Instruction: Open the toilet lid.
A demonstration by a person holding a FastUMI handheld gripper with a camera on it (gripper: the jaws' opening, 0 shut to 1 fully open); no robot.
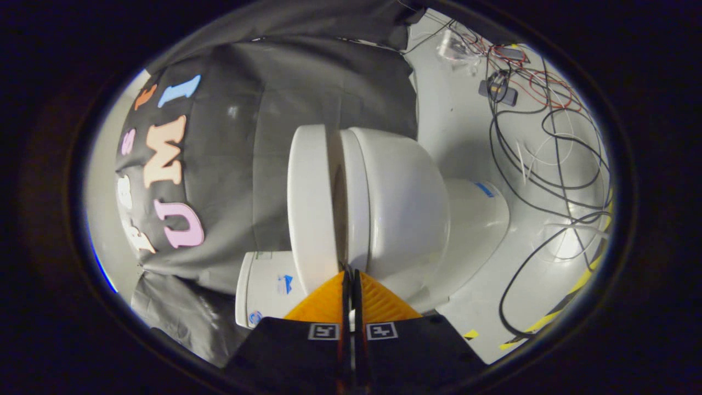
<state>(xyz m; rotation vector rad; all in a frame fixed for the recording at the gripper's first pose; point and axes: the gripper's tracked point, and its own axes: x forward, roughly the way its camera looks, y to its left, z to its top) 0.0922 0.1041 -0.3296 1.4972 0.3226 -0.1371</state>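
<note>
The view is rolled on its side, so the white toilet lies sideways ahead of the fingers. Its lid [307,192] is a thick white slab, parted from the seat and bowl [400,208] by a narrow dark wedge [337,203]. The pedestal [477,214] runs from the bowl to the grey floor. My gripper [351,272] is shut, its orange fingers [378,299] pressed together with nothing between them. The tips sit right at the near end of the gap between lid and seat; I cannot tell whether they touch it.
The white tank [266,288] stands beside the lid, against the black cloth wall [247,137]. Several loose black, white and red cables [548,137] sprawl over the grey floor past the pedestal. Yellow-black tape [570,299] marks the floor edge.
</note>
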